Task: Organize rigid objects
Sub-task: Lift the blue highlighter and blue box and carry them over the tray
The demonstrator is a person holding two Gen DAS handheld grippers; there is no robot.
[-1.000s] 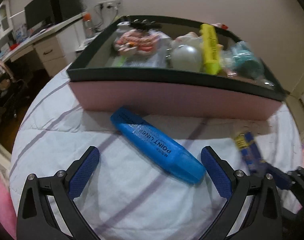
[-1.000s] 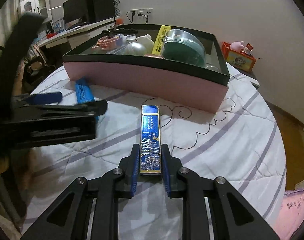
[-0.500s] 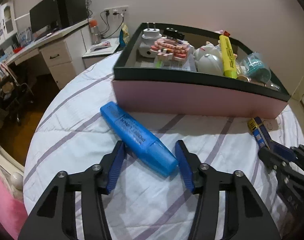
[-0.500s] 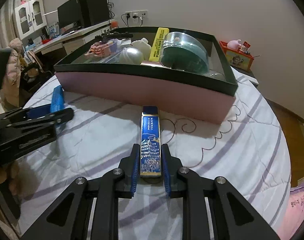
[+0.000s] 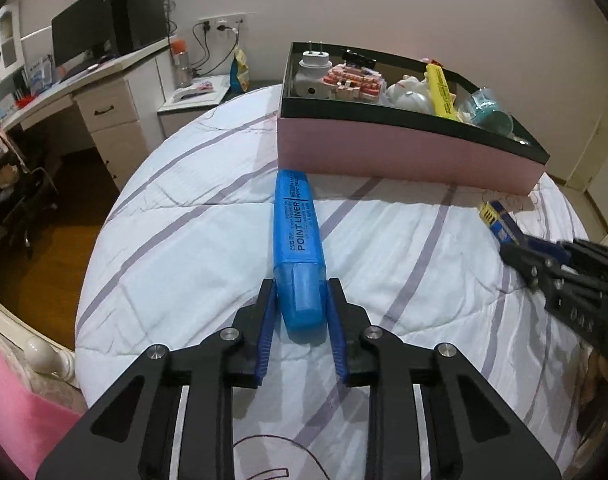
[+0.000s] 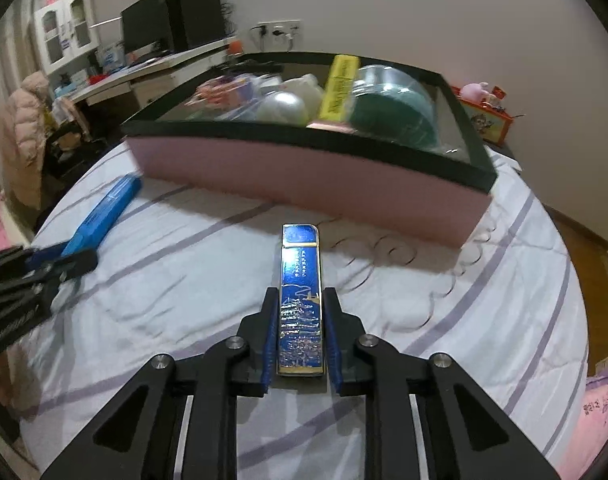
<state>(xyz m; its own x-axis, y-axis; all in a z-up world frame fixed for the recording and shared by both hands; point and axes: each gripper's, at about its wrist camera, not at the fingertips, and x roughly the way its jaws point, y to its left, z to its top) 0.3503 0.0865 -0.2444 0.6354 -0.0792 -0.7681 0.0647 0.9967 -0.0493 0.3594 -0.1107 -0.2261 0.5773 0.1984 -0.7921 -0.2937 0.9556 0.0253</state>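
Blue highlighter [image 5: 300, 248] cap end clamped between left gripper [image 5: 300, 300] pads.

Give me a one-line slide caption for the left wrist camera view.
Left gripper closed on a blue highlighter lying on the striped quilt, before the pink storage box.

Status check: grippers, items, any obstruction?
Left gripper just closed on blue marker. Right gripper shut on lighter. Box ahead, path clear.
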